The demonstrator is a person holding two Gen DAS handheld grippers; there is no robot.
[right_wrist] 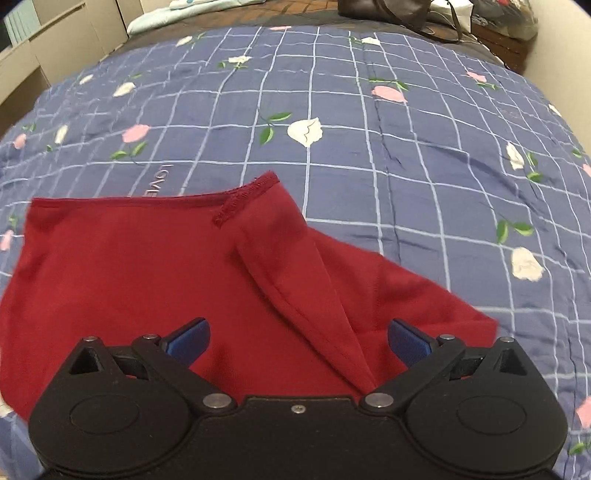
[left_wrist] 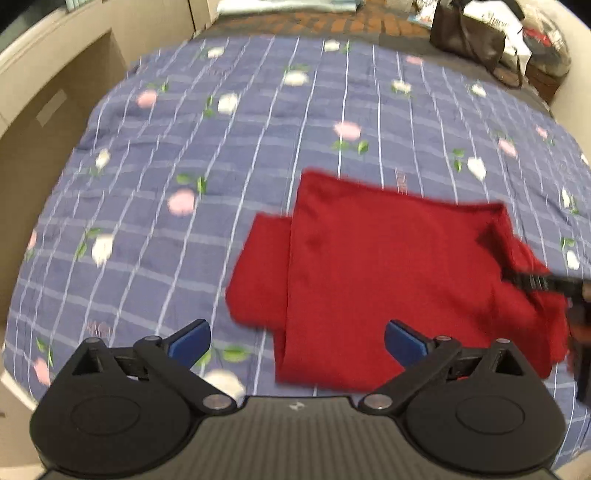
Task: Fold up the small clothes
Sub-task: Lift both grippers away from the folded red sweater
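Both jaws gape, gripping nothing; right gripper (right_wrist: pixel 297 341) should pinch the red garment (right_wrist: pixel 155 280) hem beside its seam.

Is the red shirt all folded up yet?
Partly folded. The red shirt has one side flap laid over its middle, but its right part lies loose and rumpled on the quilt.

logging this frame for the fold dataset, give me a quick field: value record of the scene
surface: blue checked floral quilt on a bed
garment: red garment, partly folded, flat on the quilt
left tongs: open, holding nothing, over the garment's near edge
right tongs: open, holding nothing, over the garment's loose right flap
background: dark bag at the far end of the bed
image quality: left wrist view blurred
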